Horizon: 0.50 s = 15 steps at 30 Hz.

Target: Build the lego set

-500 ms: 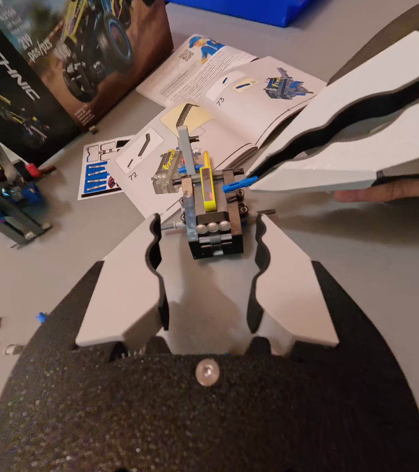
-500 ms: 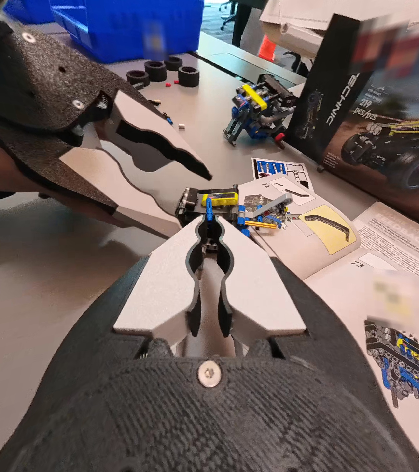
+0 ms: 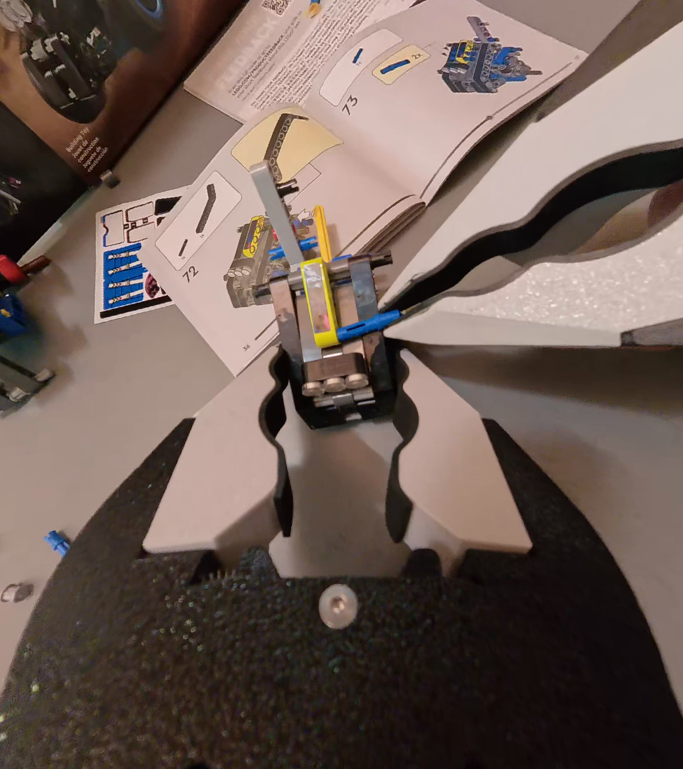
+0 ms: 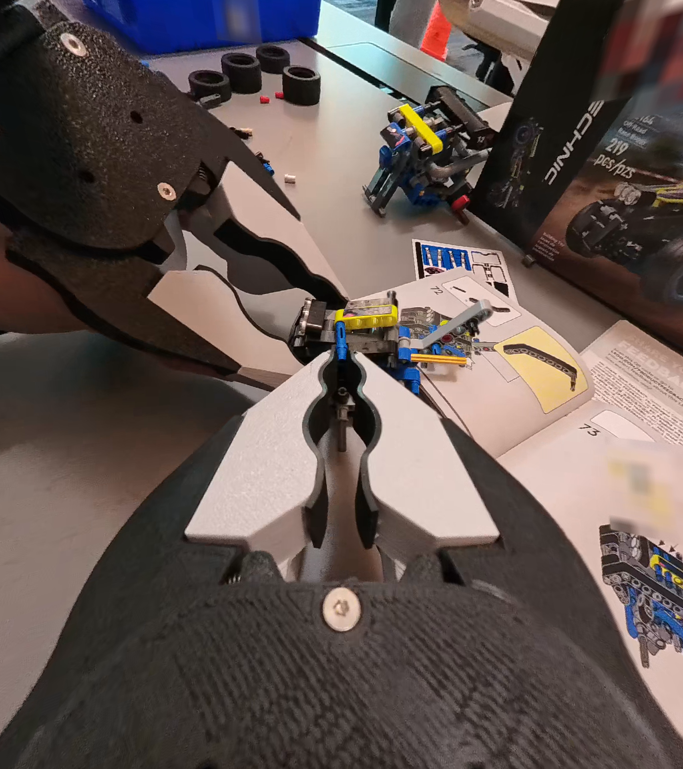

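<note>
Around our workbench: clutter on the grey table (image 4: 82, 478).
We see an open instruction booklet (image 4: 539, 416) overlapping a sticker sheet (image 4: 456, 258), a toy box (image 4: 622, 187) upright behind, a partly built model (image 4: 419, 158) beside it, four black tyres (image 4: 244, 73) near a blue bin (image 4: 206, 21).

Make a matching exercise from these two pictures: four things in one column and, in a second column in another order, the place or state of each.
Things
1. blue pin
2. brick assembly
3. four black tyres
4. instruction booklet

Places or states
a. lying open on the table
b. loose beside the blue bin
c. pinched at the right gripper's tips
d. between the left gripper's fingers

Pairs: 1-c, 2-d, 3-b, 4-a
</note>
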{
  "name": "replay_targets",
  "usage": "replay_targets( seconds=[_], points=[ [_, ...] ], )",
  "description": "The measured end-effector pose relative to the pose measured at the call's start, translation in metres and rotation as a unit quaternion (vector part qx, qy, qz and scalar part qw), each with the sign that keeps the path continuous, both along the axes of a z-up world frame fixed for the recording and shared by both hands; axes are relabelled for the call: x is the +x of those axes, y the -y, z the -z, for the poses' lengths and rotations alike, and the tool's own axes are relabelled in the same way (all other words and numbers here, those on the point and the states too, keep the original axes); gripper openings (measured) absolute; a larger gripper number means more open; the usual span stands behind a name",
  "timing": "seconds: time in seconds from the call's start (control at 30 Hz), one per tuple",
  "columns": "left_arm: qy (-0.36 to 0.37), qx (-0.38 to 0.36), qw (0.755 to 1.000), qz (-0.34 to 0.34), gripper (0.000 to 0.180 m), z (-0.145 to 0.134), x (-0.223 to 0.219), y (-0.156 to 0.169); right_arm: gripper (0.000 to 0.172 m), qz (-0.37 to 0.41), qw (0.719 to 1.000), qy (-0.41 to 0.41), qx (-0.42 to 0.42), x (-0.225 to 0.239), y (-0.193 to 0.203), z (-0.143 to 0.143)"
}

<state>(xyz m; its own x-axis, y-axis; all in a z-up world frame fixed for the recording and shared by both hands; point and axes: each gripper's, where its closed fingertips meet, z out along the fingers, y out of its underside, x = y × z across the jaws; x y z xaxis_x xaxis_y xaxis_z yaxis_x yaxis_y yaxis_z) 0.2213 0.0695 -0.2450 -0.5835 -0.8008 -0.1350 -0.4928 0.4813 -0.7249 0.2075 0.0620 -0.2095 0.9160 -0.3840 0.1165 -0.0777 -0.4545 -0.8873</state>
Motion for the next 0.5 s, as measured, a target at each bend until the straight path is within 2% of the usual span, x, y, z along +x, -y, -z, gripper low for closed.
replay_targets(
  seconds=[0.03,0.17,0.27,0.37,0.5],
  points=[
    [0.0,0.0,1.0,0.001,0.047,-0.0001,0.0,-0.0001,0.002,0.001,1.0,-0.001,0.002,0.0003,0.0,-0.0004],
    [0.007,-0.003,1.0,-0.009,0.046,-0.0003,0.0026,-0.0003,0.002,0.011,1.0,0.004,-0.003,0.002,-0.0005,0.0003],
    [0.018,-0.004,1.0,-0.013,0.045,-0.0002,0.005,-0.0009,0.002,0.011,0.999,0.039,-0.018,0.0026,-0.0011,0.0007],
    [0.016,-0.017,1.0,-0.011,0.045,-0.0003,0.0046,0.0,0.001,0.007,0.996,0.083,-0.038,0.0026,-0.0004,0.0007],
    [0.011,-0.015,1.0,-0.017,0.044,-0.0002,0.0047,-0.0003,0.002,-0.001,0.978,0.18,-0.106,0.0038,-0.0001,0.0008]
  ],
)
